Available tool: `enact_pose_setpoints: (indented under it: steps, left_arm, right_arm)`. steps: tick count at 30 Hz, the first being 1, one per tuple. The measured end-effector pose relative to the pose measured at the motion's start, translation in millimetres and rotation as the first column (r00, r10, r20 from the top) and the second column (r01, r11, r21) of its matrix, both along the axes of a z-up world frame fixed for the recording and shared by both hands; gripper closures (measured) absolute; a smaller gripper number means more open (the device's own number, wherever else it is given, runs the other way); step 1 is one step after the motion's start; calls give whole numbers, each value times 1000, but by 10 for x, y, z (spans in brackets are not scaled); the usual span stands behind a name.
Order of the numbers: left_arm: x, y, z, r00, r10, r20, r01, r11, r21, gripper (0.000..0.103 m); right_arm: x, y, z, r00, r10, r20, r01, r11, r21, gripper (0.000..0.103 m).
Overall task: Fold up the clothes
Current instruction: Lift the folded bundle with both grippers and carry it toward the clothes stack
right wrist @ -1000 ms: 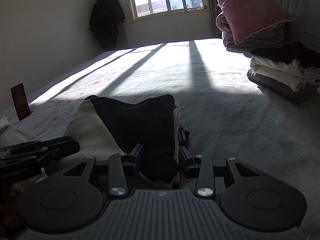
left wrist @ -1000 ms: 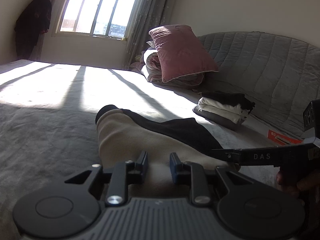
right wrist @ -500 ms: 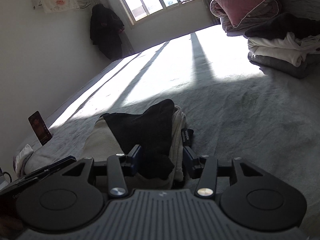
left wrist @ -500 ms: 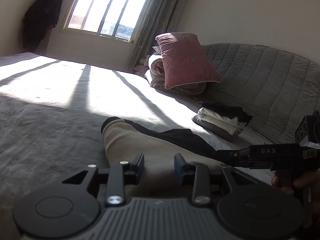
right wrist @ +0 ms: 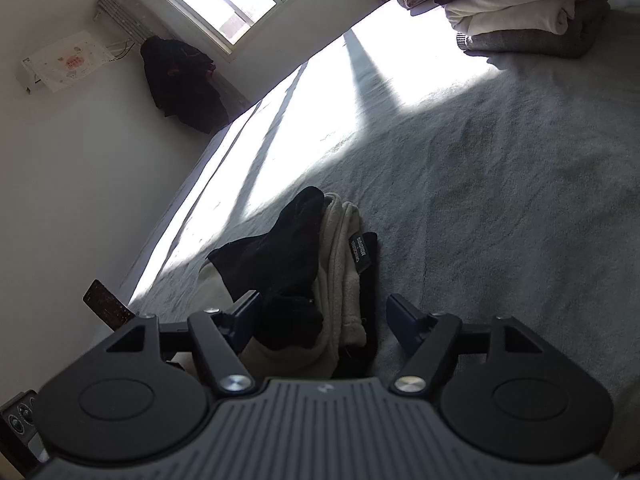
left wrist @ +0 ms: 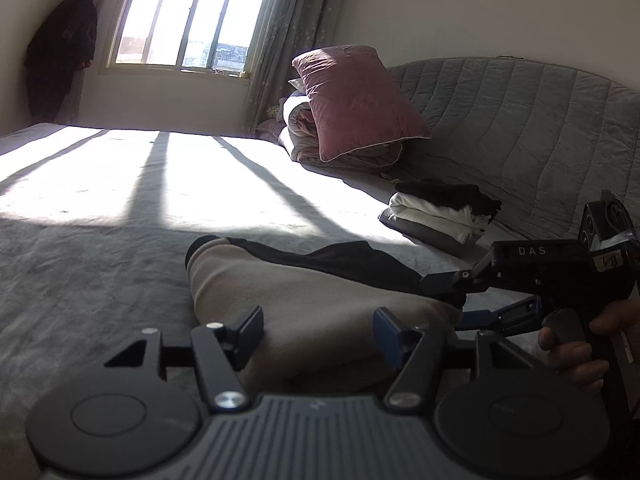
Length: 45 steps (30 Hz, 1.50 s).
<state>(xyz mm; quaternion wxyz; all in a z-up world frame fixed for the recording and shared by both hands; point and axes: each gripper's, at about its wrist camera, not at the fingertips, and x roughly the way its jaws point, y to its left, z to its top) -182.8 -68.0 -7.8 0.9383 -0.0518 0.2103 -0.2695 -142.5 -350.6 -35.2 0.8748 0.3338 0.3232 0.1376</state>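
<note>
Beige-and-black garment [left wrist: 304,304] lies folded into a compact bundle on the bed [left wrist: 100,264], well short of the stack of folded clothes [left wrist: 440,212] near the headboard. Half a second ago both pairs of my fingers were nearly closed over it; now my left gripper [left wrist: 318,330] and right gripper [right wrist: 322,316] stand wide open, holding nothing, each straddling the bundle. I judge this fold released. My right hand [left wrist: 580,348] grips its handle, tool level at the bundle's end; its camera has tipped steeply downward, while my left points along the cloth.
</note>
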Motion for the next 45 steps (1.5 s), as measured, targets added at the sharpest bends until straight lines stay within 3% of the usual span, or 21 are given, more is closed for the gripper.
enact_pose_setpoints:
  steps: [4, 6, 8, 11, 15, 21, 25, 30, 33, 37, 45]
  left_arm:
    - [103, 193, 114, 998, 55, -41, -57, 996, -65, 26]
    - [258, 340, 116, 988, 73, -132, -94, 983, -156, 23]
    - [412, 466, 62, 969, 69, -236, -129, 961, -245, 23]
    - [632, 625, -94, 922, 43, -384, -200, 904, -379, 23]
    - [764, 654, -235, 886, 46, -461, -261, 871, -416, 23]
    - [849, 542, -398, 858, 20, -513, -283, 852, -441, 26]
    - [904, 434, -448, 858, 38, -512, -287, 863, -416, 34]
    - [989, 389, -474, 864, 60, -500, -294, 866, -404, 40]
    - [1001, 387, -463, 872, 74, -483, -297, 866, -403, 51]
    - [1017, 378, -367, 885, 71, -460, -285, 864, -415, 59]
    - [1279, 165, 100, 919, 49, -390, -215, 893, -394, 61]
  right_arm:
    - [28, -50, -18, 999, 4, -31, -2, 998, 68, 29]
    - [65, -79, -39, 999, 7, -48, -1, 994, 112, 29]
    - [120, -103, -65, 998, 4, -68, 7, 987, 157, 29]
    - [195, -133, -108, 995, -9, -103, 30, 979, 202, 29]
    - [264, -142, -116, 991, -18, -134, 48, 973, 227, 29]
    - [287, -90, -102, 989, -44, -141, 71, 979, 193, 29]
    - [292, -63, -112, 988, -52, -144, 80, 977, 195, 33]
    - [347, -58, -183, 987, -49, -154, 83, 972, 221, 47]
    - [307, -109, -181, 986, -50, -161, 89, 964, 252, 55]
    - [239, -183, -172, 984, -52, -171, 101, 951, 293, 60]
    - [102, -368, 88, 986, -95, -136, 134, 939, 318, 61]
